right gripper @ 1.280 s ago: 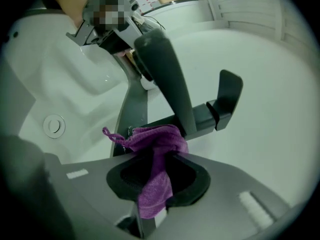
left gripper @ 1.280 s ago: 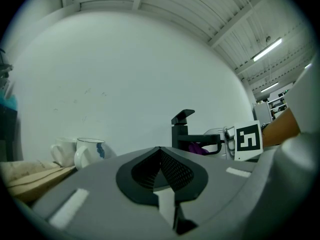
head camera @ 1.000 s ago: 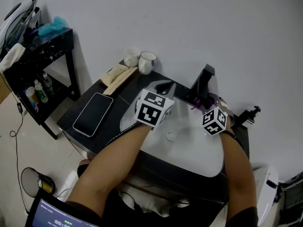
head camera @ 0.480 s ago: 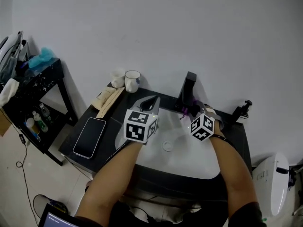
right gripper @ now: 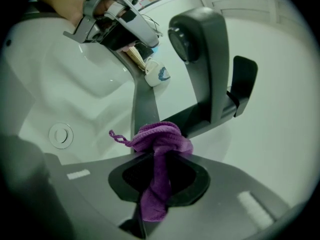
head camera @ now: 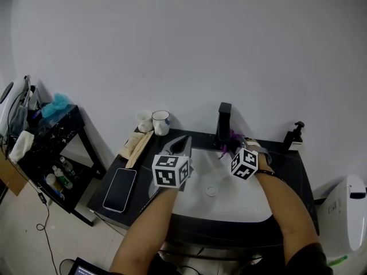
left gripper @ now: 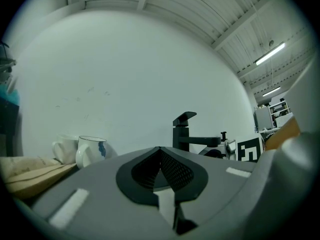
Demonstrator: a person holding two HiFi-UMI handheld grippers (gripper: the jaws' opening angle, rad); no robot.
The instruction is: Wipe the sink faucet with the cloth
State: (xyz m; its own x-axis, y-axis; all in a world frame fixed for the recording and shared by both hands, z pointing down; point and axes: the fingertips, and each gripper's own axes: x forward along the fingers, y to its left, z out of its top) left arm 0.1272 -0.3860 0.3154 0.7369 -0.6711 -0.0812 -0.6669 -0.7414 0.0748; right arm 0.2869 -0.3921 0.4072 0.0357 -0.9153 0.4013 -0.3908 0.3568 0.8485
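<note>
over the white sink (head camera: 232, 204), the right gripper (right gripper: 156, 152) pinches the purple cloth (right gripper: 163, 134) tight. its bunched end sits just short of the black faucet (right gripper: 210, 69), whose upright body rises straight ahead of the jaws. the left gripper (left gripper: 160, 151), jaws pressed together on nothing, hovers well to the left, so the right one looks better placed to wipe.

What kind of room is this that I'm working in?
Most likely a bathroom or washroom corner: a white sink set in a dark counter, a black faucet behind it, and a pump bottle on the counter. The high ribbed ceiling in the left gripper view hints at a larger hall.
</note>
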